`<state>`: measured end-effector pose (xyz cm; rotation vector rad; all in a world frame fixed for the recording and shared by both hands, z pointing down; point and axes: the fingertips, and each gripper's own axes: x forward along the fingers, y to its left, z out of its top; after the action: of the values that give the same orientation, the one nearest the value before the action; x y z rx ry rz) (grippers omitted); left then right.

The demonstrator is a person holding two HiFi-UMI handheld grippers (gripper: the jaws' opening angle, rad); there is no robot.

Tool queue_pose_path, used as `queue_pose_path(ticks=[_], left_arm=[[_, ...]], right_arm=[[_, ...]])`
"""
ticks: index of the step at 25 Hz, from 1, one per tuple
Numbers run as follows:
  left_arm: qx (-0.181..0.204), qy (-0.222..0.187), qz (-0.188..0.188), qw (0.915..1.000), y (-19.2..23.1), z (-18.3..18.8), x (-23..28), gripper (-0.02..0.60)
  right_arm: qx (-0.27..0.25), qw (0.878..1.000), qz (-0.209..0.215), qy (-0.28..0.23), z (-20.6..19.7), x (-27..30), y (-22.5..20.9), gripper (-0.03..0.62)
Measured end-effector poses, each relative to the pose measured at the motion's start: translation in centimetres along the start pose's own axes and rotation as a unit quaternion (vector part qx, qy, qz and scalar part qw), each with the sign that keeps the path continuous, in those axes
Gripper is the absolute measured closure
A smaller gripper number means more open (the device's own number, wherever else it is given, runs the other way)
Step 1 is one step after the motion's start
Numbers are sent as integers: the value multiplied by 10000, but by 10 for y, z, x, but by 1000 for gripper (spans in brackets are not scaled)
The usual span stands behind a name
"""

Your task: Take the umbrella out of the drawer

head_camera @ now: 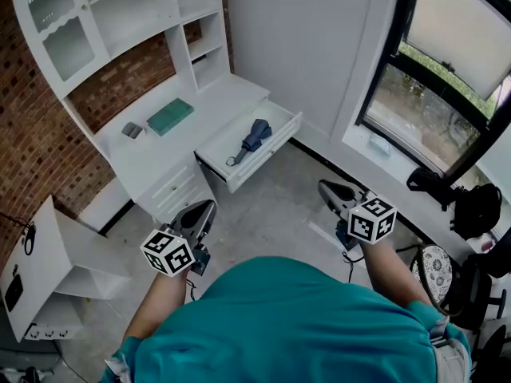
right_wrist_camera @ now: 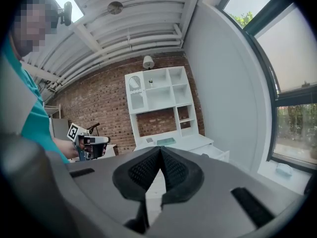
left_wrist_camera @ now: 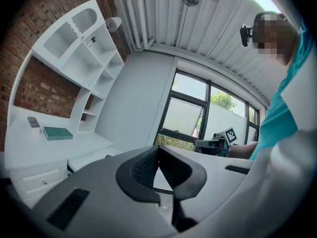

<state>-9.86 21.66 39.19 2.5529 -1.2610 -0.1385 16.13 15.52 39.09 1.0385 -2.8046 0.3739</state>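
Standing back from the furniture, with both tools held low and well apart from the target. Left tool (head_camera: 201,214) closed, jaws pressed together with nothing between them, as confirmed in the left gripper view. Right tool (head_camera: 334,191) closed in the same way and empty as well.

Ahead of both tools, in the upper middle of the head view: the umbrella (head_camera: 250,140), folded, dark blue, lying flat inside the open drawer (head_camera: 265,159). Long axis running along the length of the drawer, a little slanted, with the thin loop (head_camera: 231,162) at the end toward the left tool and the thicker end toward the far right corner. Judging from the head view, almost equal way for both hands, the left one perhaps a bit nearer to the loop end, the right one more in front of the pulled-out drawer. Probably necessary to open a tool first and to come down from above, across the long axis.

Above the drawer, a white counter (head_camera: 215,102) carrying a flat teal item (head_camera: 169,116) and a small grey item (head_camera: 132,130), with a white shelf unit (head_camera: 128,14) on top. Behind it a brick wall (head_camera: 32,142); at the right a large dark-framed window (head_camera: 431,94); below, a pale grey floor (head_camera: 279,214).
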Motion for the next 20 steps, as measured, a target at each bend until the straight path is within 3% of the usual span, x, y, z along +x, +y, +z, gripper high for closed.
queue_pose_path(ticks=[11,20], left_arm=[[52,-43,55,10000,-42,-13,30,568],[-140,-70,237,9996,3,-9,33,568]], right_arm=[[-7,10000,81,-46,-11,-44,-34,572],[134,9998,135,117,-17,-5,-45,572]])
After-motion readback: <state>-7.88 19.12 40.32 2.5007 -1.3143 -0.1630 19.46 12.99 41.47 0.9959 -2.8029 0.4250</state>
